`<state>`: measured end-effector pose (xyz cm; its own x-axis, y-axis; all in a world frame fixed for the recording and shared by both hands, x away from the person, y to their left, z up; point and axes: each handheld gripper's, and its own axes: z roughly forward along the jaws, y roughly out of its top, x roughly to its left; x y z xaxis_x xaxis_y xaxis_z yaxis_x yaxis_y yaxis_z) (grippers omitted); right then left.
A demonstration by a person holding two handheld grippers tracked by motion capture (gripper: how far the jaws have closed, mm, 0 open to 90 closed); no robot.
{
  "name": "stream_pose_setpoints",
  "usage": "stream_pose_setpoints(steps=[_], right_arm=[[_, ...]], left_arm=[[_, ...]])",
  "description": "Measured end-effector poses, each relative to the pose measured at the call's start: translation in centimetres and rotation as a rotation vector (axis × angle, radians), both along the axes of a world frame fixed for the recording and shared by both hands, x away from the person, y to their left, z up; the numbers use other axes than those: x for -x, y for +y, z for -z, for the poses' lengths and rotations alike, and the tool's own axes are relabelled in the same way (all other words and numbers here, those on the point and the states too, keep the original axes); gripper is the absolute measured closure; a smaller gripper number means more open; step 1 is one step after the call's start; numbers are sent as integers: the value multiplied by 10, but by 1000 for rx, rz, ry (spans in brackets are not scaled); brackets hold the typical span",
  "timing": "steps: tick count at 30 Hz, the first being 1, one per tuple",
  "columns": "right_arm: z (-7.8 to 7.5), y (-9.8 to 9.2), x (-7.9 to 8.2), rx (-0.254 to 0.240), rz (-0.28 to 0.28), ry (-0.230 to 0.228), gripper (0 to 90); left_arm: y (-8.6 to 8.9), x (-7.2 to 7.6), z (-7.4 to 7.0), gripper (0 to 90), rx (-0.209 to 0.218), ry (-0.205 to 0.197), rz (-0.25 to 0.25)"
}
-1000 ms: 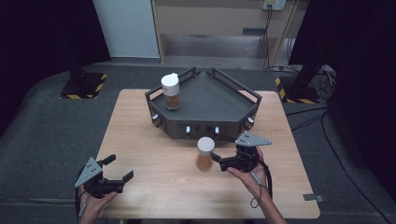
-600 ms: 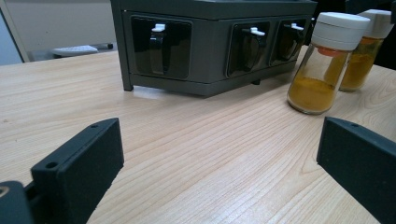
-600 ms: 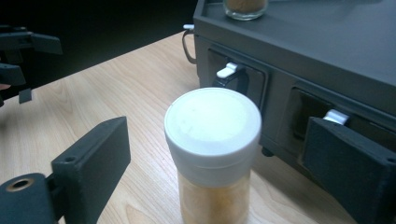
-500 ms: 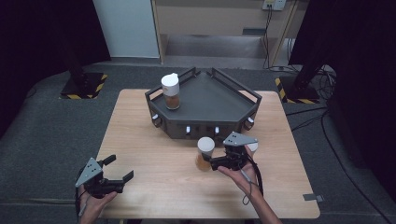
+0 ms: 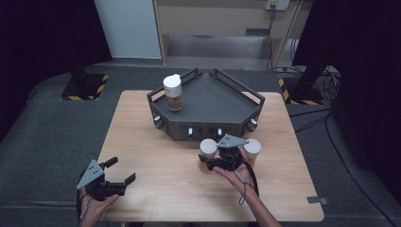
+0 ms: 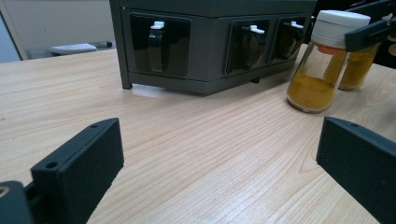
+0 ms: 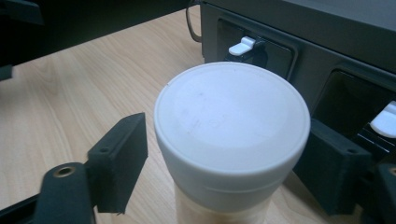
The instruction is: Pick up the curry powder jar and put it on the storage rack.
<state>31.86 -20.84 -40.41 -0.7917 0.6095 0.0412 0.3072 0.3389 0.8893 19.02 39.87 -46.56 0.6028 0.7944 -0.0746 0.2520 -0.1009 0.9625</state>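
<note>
A glass spice jar [image 5: 208, 150] of yellow powder with a white cap stands on the wooden table [image 5: 156, 142], just in front of the dark rack [image 5: 213, 101]. My right gripper [image 5: 206, 159] has just been closing on it; in the right gripper view its jaws sit against both sides of the jar [image 7: 231, 121], under the cap. The left gripper view shows that jar [image 6: 322, 60] with a black jaw at its neck. My left gripper [image 5: 122, 170] rests open near the table's front left corner, nothing between its jaws [image 6: 219, 158].
A second white-capped jar [image 5: 252, 149] stands just right of the held one. A third jar [image 5: 172, 92] stands on the rack's top at its left corner. The rack's front carries small drawers with white tabs [image 6: 156, 28]. Dark floor surrounds the table.
My right gripper has moved left toward the jar and its jaws have come in around it. The left gripper has stayed where it was.
</note>
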Motion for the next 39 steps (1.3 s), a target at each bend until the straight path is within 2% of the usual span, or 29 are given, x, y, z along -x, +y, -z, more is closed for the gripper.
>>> stream_pose_setpoints(steps=[3, 9, 17, 32, 39], right_arm=[[2, 4, 2, 18, 13, -19, 332], [-1, 8, 7, 34, 31, -28, 337], [-9, 7, 5, 52, 19, -13, 337], [-53, 3, -2, 80, -49, -25, 337], [-67, 5, -5, 78, -65, -20, 337]], left_arm=[[0, 0, 0, 0, 1, 0, -1], [0, 0, 0, 0, 2, 0, 0], [0, 0, 0, 0, 2, 1, 1], [0, -1, 0, 0, 1, 8, -4], [0, -1, 0, 0, 1, 9, -4]])
